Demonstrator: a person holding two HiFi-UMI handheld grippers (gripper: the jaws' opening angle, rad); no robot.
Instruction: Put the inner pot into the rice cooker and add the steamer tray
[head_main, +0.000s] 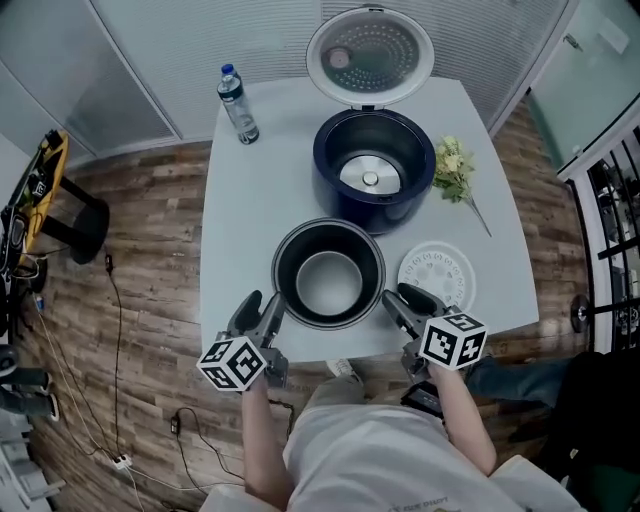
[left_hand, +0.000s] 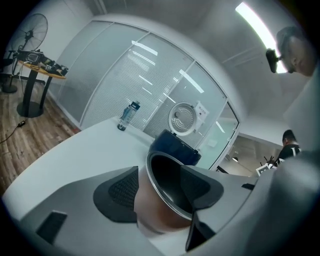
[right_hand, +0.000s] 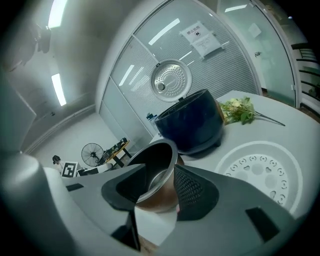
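Note:
The dark inner pot (head_main: 330, 285) stands on the white table (head_main: 240, 220) near its front edge. My left gripper (head_main: 262, 308) is at the pot's left rim and my right gripper (head_main: 403, 302) at its right rim. In the left gripper view the pot (left_hand: 165, 210) has its wall between the open jaws, one pad outside, one inside. The right gripper view shows the same on the pot (right_hand: 156, 175): jaws wide, straddling the rim, not pressing. The dark blue rice cooker (head_main: 372, 165) stands behind with its lid up. The white steamer tray (head_main: 437, 275) lies flat to the pot's right.
A water bottle (head_main: 238, 104) stands at the table's back left. A bunch of flowers (head_main: 452, 170) lies right of the cooker. A cable runs over the wooden floor at the left, by a stool and a fan.

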